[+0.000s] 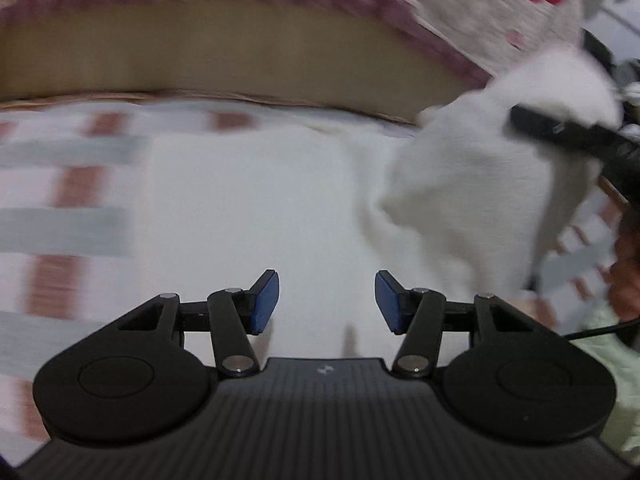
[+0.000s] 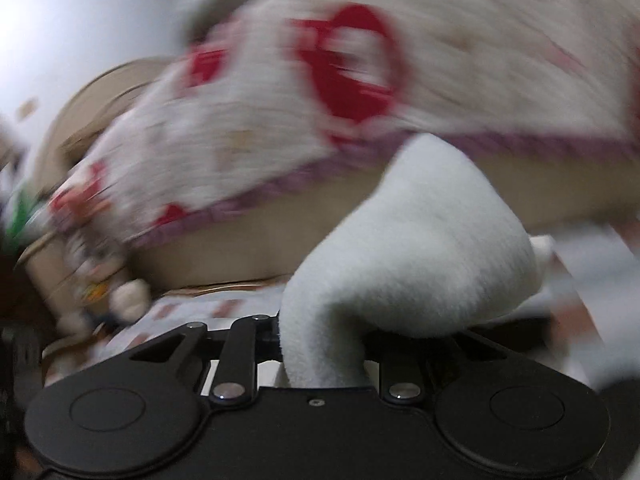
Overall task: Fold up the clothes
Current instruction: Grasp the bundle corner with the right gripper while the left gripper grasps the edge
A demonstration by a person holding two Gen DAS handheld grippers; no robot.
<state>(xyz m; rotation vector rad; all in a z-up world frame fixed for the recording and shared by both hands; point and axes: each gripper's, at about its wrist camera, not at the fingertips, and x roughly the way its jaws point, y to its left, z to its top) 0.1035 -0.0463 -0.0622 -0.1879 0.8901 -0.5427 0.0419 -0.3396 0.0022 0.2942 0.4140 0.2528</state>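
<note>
A white fleecy garment (image 1: 248, 208) lies flat on the checked bed cover. Its right part (image 1: 480, 184) is lifted up in a bunch. My left gripper (image 1: 326, 300) is open and empty, low over the flat white cloth, its blue pads (image 1: 266, 300) apart. My right gripper (image 2: 320, 344) is shut on the white garment (image 2: 412, 248), which bulges up over the fingers and hides the fingertips. In the left wrist view the right gripper's black finger (image 1: 560, 128) shows at the right, with the cloth hanging from it.
A checked red and grey bed cover (image 1: 68, 200) lies under the garment. Behind stands a tan headboard (image 1: 224, 52) with a white, red-patterned blanket (image 2: 320, 80) draped over it. Small clutter (image 2: 96, 280) sits at the left. A person's arm (image 1: 628, 264) is at the right edge.
</note>
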